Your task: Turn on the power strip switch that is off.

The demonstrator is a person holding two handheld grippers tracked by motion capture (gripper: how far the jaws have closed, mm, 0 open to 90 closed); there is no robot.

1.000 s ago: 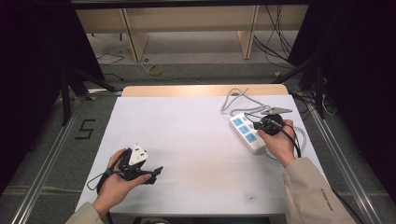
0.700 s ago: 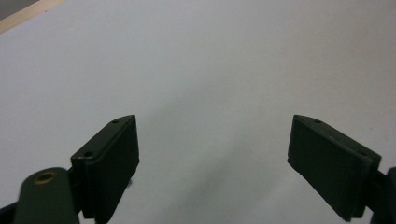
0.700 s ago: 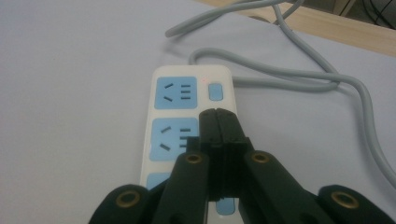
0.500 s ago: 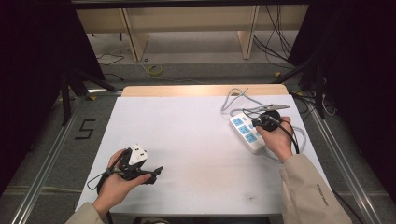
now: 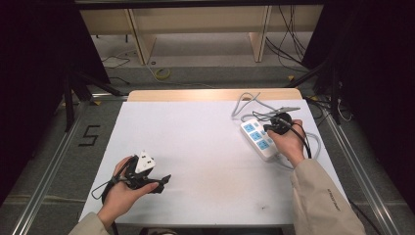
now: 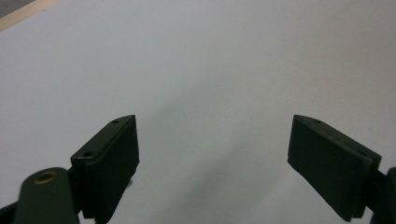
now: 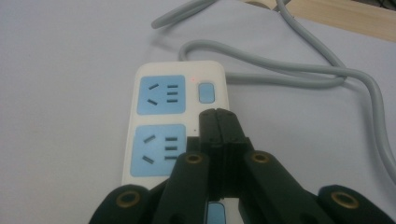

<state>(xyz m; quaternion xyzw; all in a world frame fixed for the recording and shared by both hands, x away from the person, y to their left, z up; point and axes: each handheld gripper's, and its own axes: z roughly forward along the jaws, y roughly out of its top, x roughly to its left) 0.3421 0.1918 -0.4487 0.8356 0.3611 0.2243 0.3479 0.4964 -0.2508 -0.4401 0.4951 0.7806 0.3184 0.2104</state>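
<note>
A white power strip (image 5: 258, 138) with blue sockets lies at the table's right side, its grey cable (image 5: 244, 100) looping toward the far edge. My right gripper (image 5: 272, 128) hovers over it, shut with nothing between its jaws. In the right gripper view the closed tips (image 7: 218, 114) sit just below the strip's (image 7: 177, 107) blue switch (image 7: 206, 92), beside a small red light (image 7: 193, 78); whether they touch the strip I cannot tell. My left gripper (image 5: 159, 183) rests at the near left, open and empty. Its jaws (image 6: 212, 140) stand wide over bare white table.
The white table top (image 5: 205, 147) has a wooden strip (image 5: 205, 94) along its far edge. The grey cable (image 7: 299, 70) curls on the table right of the strip. A floor mark "5" (image 5: 89, 135) lies left of the table, and shelving stands beyond.
My right hand has drifted slightly left and away over the power strip. The left hand has not moved.
</note>
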